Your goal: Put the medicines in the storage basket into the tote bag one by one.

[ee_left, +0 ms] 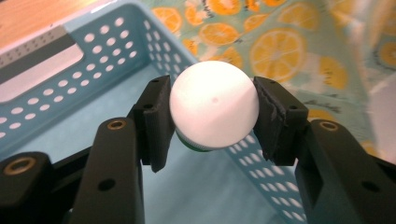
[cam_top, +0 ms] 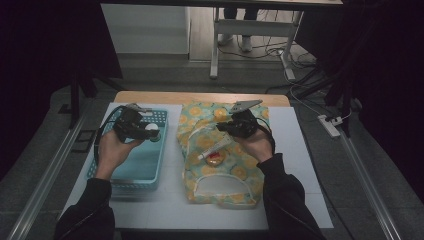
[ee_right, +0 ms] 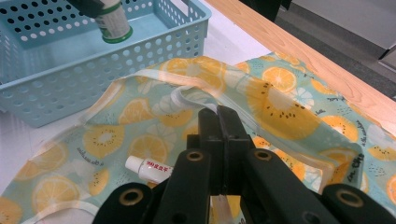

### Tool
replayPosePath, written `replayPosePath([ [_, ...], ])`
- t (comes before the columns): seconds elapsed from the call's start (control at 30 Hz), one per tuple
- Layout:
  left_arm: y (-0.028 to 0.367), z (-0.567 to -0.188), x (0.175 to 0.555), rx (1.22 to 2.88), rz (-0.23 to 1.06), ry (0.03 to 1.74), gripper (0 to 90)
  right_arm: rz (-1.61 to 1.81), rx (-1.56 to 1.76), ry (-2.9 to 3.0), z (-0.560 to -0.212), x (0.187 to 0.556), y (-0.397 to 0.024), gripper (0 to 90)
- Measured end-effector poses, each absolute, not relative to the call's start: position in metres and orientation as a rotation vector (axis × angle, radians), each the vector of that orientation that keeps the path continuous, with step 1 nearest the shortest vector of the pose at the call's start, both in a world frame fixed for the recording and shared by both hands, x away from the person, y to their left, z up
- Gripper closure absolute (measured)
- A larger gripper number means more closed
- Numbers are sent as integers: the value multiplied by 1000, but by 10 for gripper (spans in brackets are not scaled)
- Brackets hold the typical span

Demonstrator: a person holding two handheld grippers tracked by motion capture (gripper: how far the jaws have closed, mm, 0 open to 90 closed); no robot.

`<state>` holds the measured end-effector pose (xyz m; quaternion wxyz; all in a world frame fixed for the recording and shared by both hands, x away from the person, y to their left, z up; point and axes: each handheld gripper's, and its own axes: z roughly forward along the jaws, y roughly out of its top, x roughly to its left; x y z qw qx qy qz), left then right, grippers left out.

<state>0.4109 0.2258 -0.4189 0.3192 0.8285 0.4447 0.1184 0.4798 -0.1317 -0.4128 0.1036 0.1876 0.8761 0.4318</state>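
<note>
Apparently mid-transfer: left hand-held gripper clamped on bottle above basket, right hand-held gripper pinched on bag edge; next, lower and release inside.

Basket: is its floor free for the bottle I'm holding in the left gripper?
Yes. The basket floor is bare from under the bottle back to its near wall. White table right of the bag is free too. The bag's middle is crowded: a tube lies there.

The left gripper has its jaws closed on a white bottle. The right gripper has its jaws pressed together on the bag's edge.
</note>
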Motion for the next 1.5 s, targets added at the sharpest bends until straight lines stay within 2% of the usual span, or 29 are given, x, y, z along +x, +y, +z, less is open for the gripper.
replayPosePath([
  [0.73, 159, -388, 389, 2231, 228, 920, 505, 1277, 549, 2581, -412, 479, -132, 900],
  [1.5, 73, -399, 411, 2296, 158, 746, 505, 1284, 547, 2574, -412, 479, -132, 900],
])
